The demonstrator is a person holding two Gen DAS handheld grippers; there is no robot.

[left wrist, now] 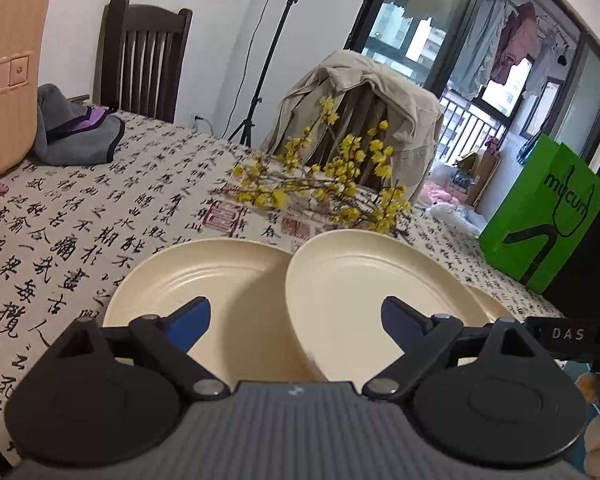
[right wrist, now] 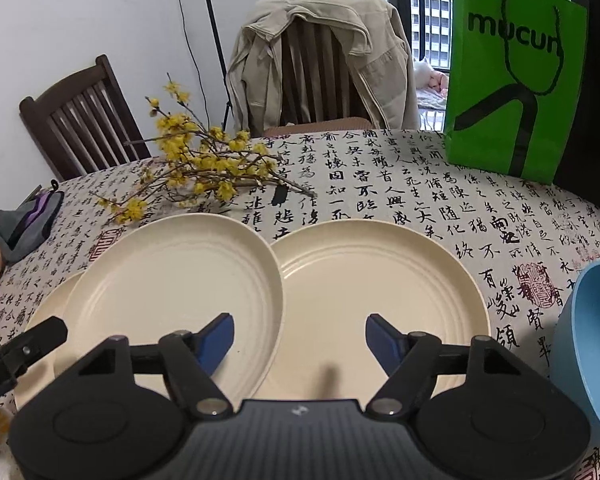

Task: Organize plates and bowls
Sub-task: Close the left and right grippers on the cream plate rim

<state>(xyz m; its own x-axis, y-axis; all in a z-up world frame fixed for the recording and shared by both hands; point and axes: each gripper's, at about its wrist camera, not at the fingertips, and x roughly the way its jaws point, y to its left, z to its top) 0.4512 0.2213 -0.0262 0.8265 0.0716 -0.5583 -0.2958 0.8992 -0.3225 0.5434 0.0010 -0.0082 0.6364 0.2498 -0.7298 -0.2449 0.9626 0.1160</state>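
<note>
Three cream plates lie on the calligraphy-print tablecloth. In the left wrist view the middle plate rests tilted over the left plate, and a sliver of a third plate shows behind it. My left gripper is open, its blue pads straddling that overlap without touching. In the right wrist view the middle plate overlaps the right plate and the far-left plate. My right gripper is open above the seam between them. A blue bowl stands at the right edge.
A yellow flowering branch lies just behind the plates. A green paper bag stands at the back right. A jacket-draped chair, a dark wooden chair, a grey pouch and a pink suitcase ring the table.
</note>
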